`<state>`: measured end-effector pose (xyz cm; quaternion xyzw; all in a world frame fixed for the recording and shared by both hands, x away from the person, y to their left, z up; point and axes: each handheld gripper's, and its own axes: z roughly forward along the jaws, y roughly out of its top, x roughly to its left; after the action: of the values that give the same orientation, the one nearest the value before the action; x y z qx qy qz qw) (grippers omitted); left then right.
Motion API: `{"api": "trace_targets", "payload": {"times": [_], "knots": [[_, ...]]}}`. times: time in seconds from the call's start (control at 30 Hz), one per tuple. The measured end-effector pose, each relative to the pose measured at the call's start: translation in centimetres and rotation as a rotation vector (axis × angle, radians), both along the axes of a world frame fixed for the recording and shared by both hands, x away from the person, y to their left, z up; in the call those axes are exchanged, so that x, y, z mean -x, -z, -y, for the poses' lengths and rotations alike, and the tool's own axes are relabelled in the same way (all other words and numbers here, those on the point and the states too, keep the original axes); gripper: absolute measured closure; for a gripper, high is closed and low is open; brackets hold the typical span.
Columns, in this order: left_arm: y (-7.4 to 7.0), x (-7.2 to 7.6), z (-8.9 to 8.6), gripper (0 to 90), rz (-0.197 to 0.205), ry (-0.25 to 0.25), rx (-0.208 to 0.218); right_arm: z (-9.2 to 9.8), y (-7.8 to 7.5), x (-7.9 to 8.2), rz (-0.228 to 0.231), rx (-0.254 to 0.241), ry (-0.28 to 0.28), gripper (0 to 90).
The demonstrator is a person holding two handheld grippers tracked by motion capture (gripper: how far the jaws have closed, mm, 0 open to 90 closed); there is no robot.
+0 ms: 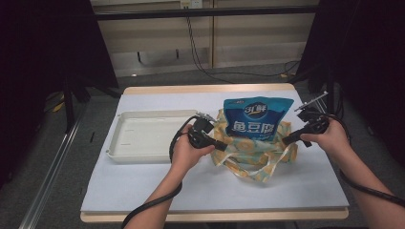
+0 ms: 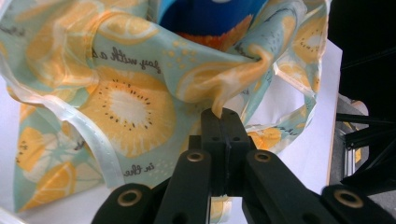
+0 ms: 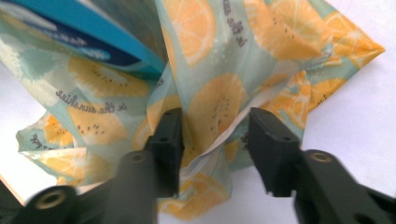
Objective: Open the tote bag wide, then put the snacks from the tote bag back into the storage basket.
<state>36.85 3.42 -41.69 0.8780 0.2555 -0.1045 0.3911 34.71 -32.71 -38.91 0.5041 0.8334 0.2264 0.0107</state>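
Between the two grippers, the lemon-print bag (image 1: pixel 255 151) is sitting slumped on the white surface (image 1: pixel 143 183), with a blue snack packet (image 1: pixel 257 118) standing upright inside it and poking well above its rim.

Over on the left gripper (image 1: pixel 223 146), the jaws are pressed tight together, and they are pinching a fold of the bag's thin fabric right at their tips. In the left gripper view that pinched fold (image 2: pixel 219 100) is rising straight out of the closed jaws, and the cloth is spreading up and away to both sides of them, with the blue packet (image 2: pixel 210 18) showing just beyond, above the jaw tips. A pale ribbon handle (image 2: pixel 88 140) is hanging down to the left of the jaws.

On the other side, the right gripper (image 1: pixel 285 140) is nosing into the bag's far edge. In the right gripper view (image 3: pixel 215 140) its jaws are standing apart, and a crumpled flap of the bag (image 3: pixel 210 107) is lying in the gap between them, closer to the left jaw. Neither pad is pressing on it, as far as I can see. The packet's blue edge (image 3: pixel 93 32) is sitting above and to the left of those jaws.

Beyond the left hand (image 1: pixel 187 151), a cream tray (image 1: pixel 119 157) is lying flat on the surface, just beside the gripper and apart from the bag.
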Motion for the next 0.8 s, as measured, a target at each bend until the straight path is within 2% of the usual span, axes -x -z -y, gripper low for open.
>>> {"api": "trace_targets", "payload": {"times": [0.03, 0.1, 0.2, 0.23, 0.3, 0.4, 0.43, 0.47, 0.57, 0.6, 0.7, 0.73, 0.8], "knots": [[0.3, 0.1, 0.1, 90.0, -0.006, 0.000, 0.019, 0.1, 0.1, 0.1, -0.002, -0.006, -0.003, 59.2], [0.6, 0.3, 0.1, 90.0, -0.007, 0.007, -0.007, 0.2, 0.3, 0.2, -0.009, 0.001, 0.001, 59.6], [1.2, 0.6, 0.2, 90.0, -0.014, -0.001, -0.013, 0.4, 0.5, 0.4, -0.002, -0.016, 0.002, 58.8], [1.5, 0.7, 0.3, 90.0, -0.018, -0.004, 0.004, 0.5, 0.7, 0.4, 0.000, -0.014, -0.003, 58.0], [1.7, 0.9, 0.3, 90.0, -0.016, 0.004, -0.010, 0.5, 0.9, 0.6, -0.001, -0.019, 0.004, 57.3], [1.9, 1.1, 0.3, 90.0, -0.021, 0.007, -0.012, 0.6, 1.1, 0.8, 0.000, -0.006, 0.001, 55.0], [1.9, 1.2, 0.3, 90.0, -0.011, 0.014, -0.025, 0.6, 1.2, 0.8, 0.003, 0.001, 0.001, 53.7], [2.1, 1.3, 0.3, 90.0, -0.019, 0.011, -0.016, 0.5, 1.1, 0.9, 0.006, -0.004, 0.000, 52.6], [2.4, 1.5, 0.2, 90.0, -0.034, 0.003, -0.021, 0.3, 1.1, 1.1, 0.028, 0.025, -0.008, 46.8], [2.5, 1.6, 0.2, 90.0, -0.032, 0.002, -0.018, 0.1, 1.1, 1.3, 0.022, 0.026, -0.002, 44.6], [2.8, 1.7, 0.1, 90.0, -0.038, -0.003, -0.015, -0.1, 1.0, 1.7, 0.050, 0.016, -0.013, 38.6], [2.8, 1.7, 0.0, 90.0, -0.034, -0.001, -0.030, -0.2, 1.0, 1.8, 0.055, 0.018, -0.015, 36.7], [2.8, 1.6, -0.1, 90.0, -0.039, 0.001, -0.023, -0.2, 1.0, 2.1, 0.063, 0.033, -0.013, 31.7]]}}
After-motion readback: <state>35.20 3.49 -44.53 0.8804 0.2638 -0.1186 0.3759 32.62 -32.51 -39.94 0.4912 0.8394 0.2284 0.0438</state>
